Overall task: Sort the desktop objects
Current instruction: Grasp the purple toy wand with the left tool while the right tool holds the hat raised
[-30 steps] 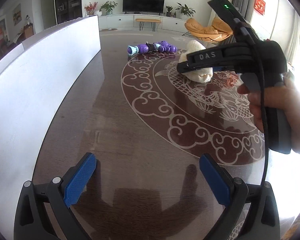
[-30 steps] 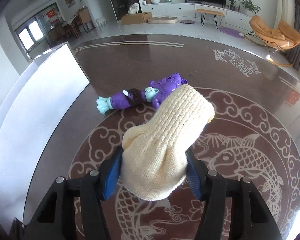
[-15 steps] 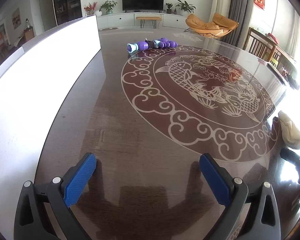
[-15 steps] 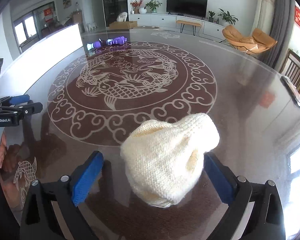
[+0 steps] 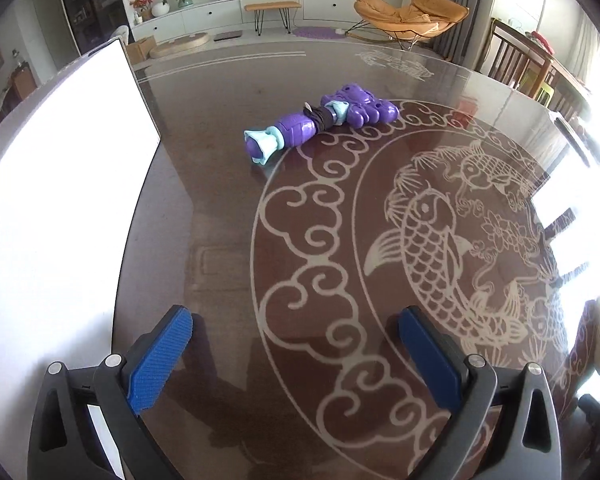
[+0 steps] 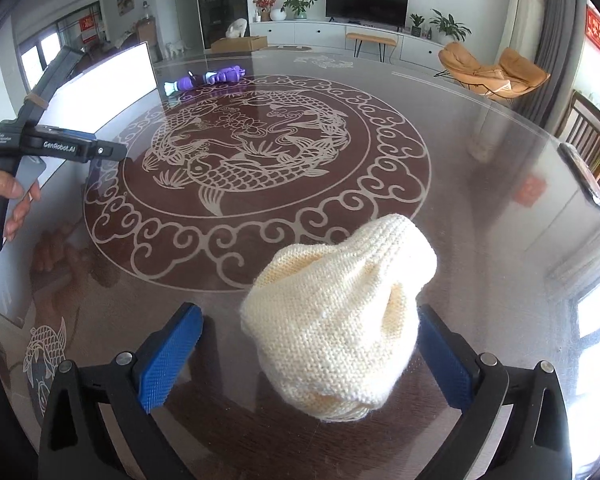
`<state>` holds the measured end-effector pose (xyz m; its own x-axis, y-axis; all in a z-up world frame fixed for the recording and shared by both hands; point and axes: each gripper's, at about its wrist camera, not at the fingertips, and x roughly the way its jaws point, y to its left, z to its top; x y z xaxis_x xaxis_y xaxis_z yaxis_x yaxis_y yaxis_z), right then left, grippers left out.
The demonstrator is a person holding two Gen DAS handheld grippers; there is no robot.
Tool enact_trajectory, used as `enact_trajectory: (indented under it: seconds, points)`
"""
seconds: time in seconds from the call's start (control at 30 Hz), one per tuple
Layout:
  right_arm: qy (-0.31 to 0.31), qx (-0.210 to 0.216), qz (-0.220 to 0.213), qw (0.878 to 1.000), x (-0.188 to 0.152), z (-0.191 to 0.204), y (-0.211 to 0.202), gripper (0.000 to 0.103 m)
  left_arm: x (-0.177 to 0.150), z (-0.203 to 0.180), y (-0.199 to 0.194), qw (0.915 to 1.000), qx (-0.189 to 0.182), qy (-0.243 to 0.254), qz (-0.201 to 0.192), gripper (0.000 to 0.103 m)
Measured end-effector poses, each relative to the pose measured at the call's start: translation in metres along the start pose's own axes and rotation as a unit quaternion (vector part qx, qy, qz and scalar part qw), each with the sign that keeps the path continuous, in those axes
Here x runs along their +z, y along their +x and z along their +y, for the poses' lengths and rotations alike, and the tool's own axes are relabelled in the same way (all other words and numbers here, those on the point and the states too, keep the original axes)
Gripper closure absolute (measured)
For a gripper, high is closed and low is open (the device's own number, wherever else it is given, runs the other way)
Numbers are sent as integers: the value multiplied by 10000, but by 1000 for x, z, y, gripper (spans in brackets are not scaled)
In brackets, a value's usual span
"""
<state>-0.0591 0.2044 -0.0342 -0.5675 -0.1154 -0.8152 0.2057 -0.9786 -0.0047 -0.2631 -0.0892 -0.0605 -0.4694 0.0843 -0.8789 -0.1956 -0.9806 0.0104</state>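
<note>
Dark glossy round table [image 6: 480, 128] bore a pale carp-and-cloud medallion, cream knitted hat [image 6: 340, 320] lay near its front edge, purple-and-teal toy [image 5: 320, 120] lay far across, beside white board [image 5: 60, 200]

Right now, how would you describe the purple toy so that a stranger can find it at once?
Look at the dark round table with the pale fish pattern. Near its far edge, beside the white board, just outside the ring of curls, lies the purple toy. It is hard plastic with light blue parts, unlike the soft cream knitted hat.
</note>
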Motion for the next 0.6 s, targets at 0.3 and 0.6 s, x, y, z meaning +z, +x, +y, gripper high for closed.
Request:
enact_trajectory:
  seconds: [0.3,0.6]
  points:
    - [3,-7,2,10000,0,0,0,0,76,-10,39,9972,100,539,-505,0]
    - [3,-9,0,10000,-2,-2,-1,0,86,-28,36,9907,-449,977,-832,77]
